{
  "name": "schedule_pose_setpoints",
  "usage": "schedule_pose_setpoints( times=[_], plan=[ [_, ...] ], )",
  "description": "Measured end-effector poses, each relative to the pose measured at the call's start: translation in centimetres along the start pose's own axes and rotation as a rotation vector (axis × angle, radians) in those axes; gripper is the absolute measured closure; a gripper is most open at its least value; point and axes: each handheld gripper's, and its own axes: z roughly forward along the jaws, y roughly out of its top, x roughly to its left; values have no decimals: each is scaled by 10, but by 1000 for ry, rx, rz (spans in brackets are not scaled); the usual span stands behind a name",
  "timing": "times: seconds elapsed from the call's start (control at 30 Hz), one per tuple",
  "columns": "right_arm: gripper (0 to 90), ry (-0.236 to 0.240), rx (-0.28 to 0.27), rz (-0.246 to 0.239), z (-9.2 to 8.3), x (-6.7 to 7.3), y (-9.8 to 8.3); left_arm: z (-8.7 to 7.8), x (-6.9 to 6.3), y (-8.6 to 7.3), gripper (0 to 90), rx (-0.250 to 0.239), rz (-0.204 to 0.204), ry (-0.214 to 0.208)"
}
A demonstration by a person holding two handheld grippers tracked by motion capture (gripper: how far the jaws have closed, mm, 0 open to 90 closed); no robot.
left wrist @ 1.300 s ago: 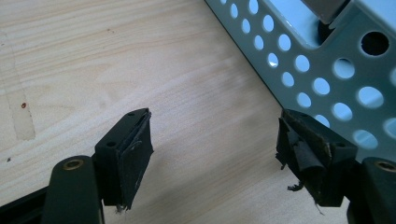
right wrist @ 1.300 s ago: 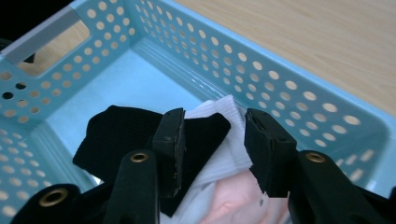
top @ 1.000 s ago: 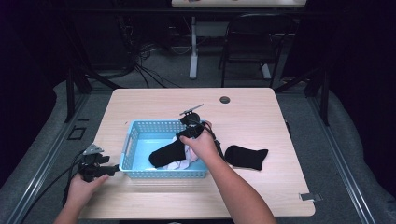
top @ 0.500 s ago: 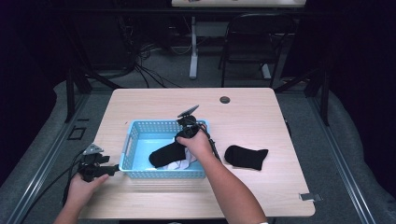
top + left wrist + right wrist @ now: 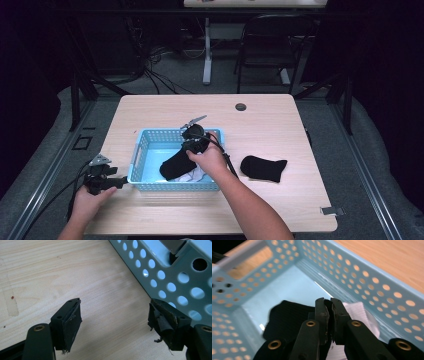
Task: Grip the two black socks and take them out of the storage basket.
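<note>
A light blue perforated basket sits on the wooden table, with a black sock and a white sock inside. Another black sock lies on the table to the right of the basket. My right gripper hovers inside the basket above the black sock and white sock. Its jaws have just been closing and now stand together, with nothing visible between the pads. My left gripper rests low on the table by the basket's left wall, open and empty.
A round dark grommet sits near the table's far edge. A black chair and cables stand on the floor beyond. Bare wood lies in front of the basket and to the far right.
My right hand has shifted a little to the left over the basket. The left hand and gripper have stayed put, and the socks lie as before.
</note>
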Motion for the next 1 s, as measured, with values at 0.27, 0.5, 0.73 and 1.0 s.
schedule_pose_setpoints(
  times=[0.27,0.5,0.73,1.0],
  plan=[
    [852,73,-43,-77,-28,20,7,0,0,0,265,1,0,1],
    [854,106,-87,-111,-49,28,15,0,0,0,265,1,0,2],
    [855,91,-137,-134,-76,28,25,0,0,0,265,0,0,2],
    [855,64,-160,-147,-101,21,29,0,1,0,265,1,-6,5]
  ],
)
